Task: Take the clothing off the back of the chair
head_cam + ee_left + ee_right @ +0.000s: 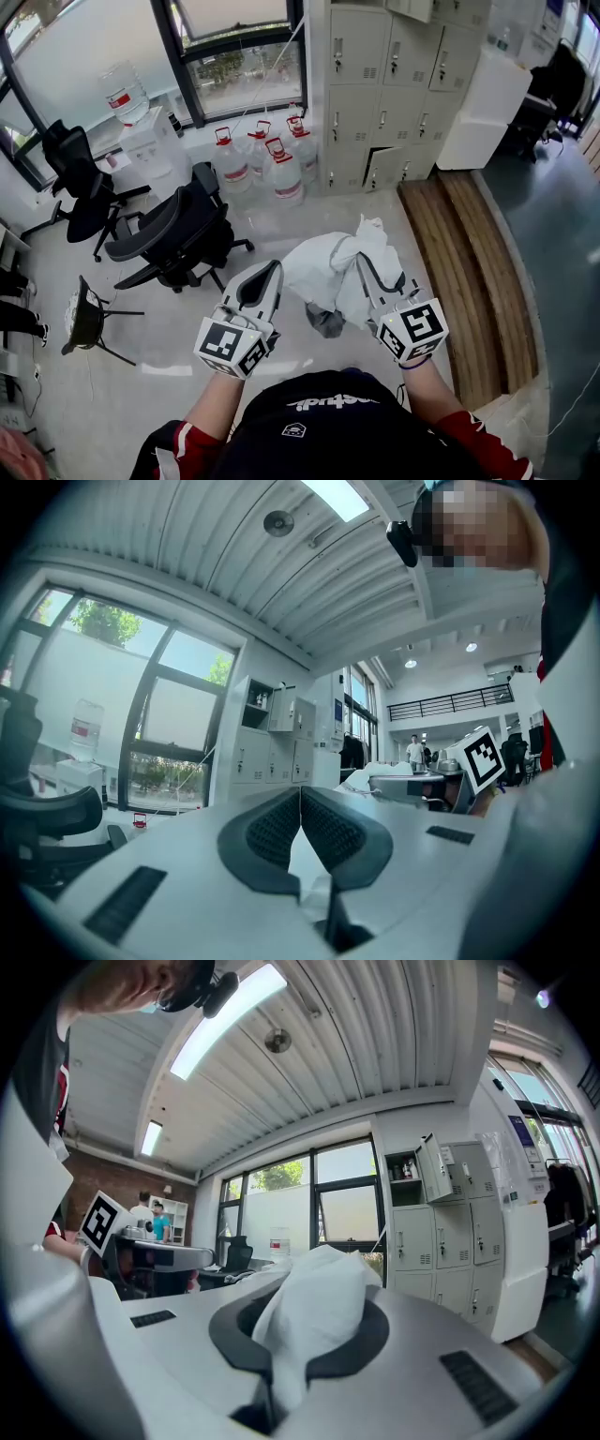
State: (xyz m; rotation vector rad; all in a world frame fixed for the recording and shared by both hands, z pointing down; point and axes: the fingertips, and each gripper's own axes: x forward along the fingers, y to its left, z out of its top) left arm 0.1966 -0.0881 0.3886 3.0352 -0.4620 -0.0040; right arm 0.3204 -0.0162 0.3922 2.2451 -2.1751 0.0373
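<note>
A crumpled white cloth garment (323, 272) hung in the air to the right of the nearer black mesh office chair (178, 234), well clear of its back. The right gripper (367, 267) had its dark pads pinched tight on a fold of it, and the fabric bulged out past the tips. The left gripper (272, 272), also right of the chair and just beside the garment's edge, had its pads pressed together at the tips. A white sliver showed lower down between them, and I could not tell whether that was cloth. Each gripper carried one cube with black-and-white square markers, two cubes in all. Beyond the chair, by the window, stood four clear water bottles (281, 173) with red handles and red label bands, their print too small to read. A fifth bottle (122, 94) sat on a white dispenser (150, 145) behind the chair. A second black office chair (80, 178) stood to its left. The white lettering (323, 403) on the person's black top appeared upside down and was not legible.
</note>
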